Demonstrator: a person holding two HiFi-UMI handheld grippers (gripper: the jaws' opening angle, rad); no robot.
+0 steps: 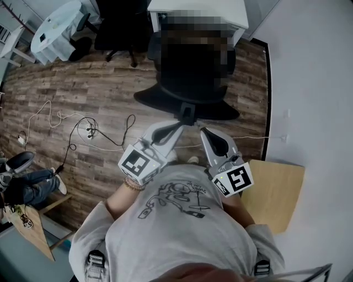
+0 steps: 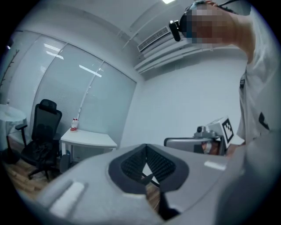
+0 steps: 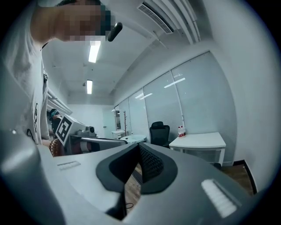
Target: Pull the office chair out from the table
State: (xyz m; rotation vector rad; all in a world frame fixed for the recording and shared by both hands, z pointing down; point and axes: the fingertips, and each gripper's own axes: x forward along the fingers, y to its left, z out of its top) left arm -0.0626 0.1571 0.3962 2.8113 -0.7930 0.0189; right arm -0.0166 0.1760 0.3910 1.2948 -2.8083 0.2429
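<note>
Clearly, in the head view the office chair (image 1: 187,103) stands before the white table (image 1: 220,14), straight ahead of the left gripper (image 1: 177,126) and right gripper (image 1: 203,131), equally near both. Left gripper view: jaws closed together, empty. Right gripper view: the same

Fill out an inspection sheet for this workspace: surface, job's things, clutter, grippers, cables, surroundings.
Surface: wood-plank floor.
Job's things: office chair stands in front of the white table; neither gripper is on it.
Clutter: wooden board by the wall on the right.
Grippers: left gripper shut, empty; right gripper shut, empty; both held near the person's chest.
Cables: cables loose on the floor, left of the chair.
Surroundings: second chair, round table, seated person's legs.
</note>
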